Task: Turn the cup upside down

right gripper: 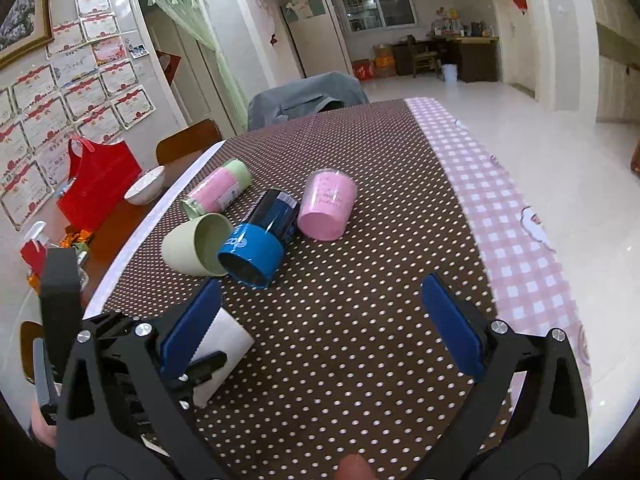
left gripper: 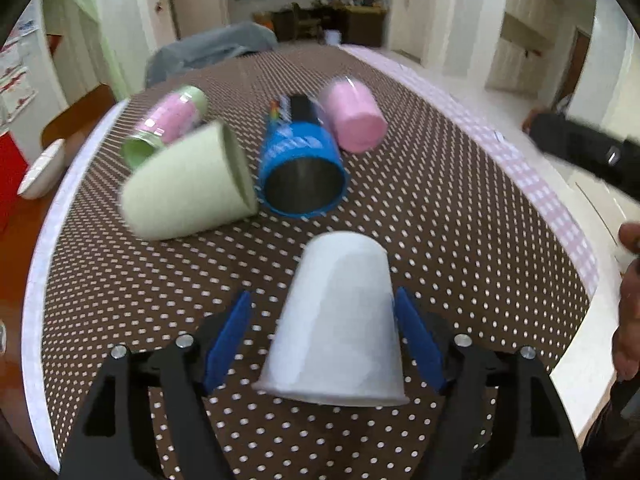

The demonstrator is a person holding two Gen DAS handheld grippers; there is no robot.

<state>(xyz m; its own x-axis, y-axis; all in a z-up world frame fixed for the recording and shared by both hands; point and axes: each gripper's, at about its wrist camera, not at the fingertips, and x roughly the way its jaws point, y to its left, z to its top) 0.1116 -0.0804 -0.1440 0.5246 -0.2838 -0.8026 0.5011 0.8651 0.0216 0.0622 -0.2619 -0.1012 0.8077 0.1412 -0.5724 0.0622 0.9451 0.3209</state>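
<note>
A white paper cup [left gripper: 340, 324] stands upside down on the brown dotted tablecloth [left gripper: 440, 216], rim down. My left gripper [left gripper: 322, 320] is open, its blue fingers on either side of the cup with a gap on the left. In the right wrist view the white cup [right gripper: 224, 344] is partly hidden behind the left finger. My right gripper [right gripper: 320, 320] is open and empty above the cloth. A green cup [left gripper: 188, 184], a blue cup [left gripper: 300, 168], a pink cup [left gripper: 354, 116] and a pink-green bottle [left gripper: 168, 124] lie on their sides.
The table's right side has a pink checked cloth [right gripper: 500, 208]. A white bowl [right gripper: 146, 186] and a red bag [right gripper: 96, 184] are on the left wooden surface. A grey-covered chair [right gripper: 304, 96] stands at the far end.
</note>
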